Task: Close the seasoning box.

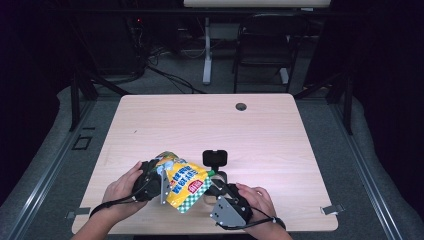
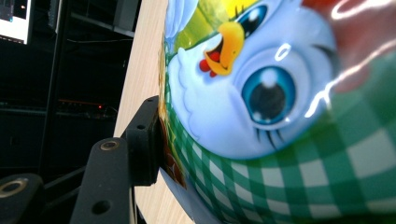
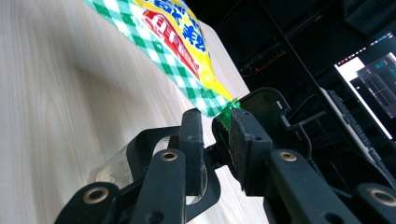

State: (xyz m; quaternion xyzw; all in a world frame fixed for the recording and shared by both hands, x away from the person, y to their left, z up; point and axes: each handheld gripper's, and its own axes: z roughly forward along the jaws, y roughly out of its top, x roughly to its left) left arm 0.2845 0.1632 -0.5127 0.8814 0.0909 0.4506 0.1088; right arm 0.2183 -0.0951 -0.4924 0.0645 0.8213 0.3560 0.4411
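Hand-held gripper [image 3: 215, 135] pinches snack bag [image 3: 187, 51] green corner.

On the table [image 1: 260, 125], the snack bag [image 1: 186, 184] sits at six o'clock; left gripper [image 1: 150, 184] at its nine, right gripper [image 1: 218, 187] at its three.
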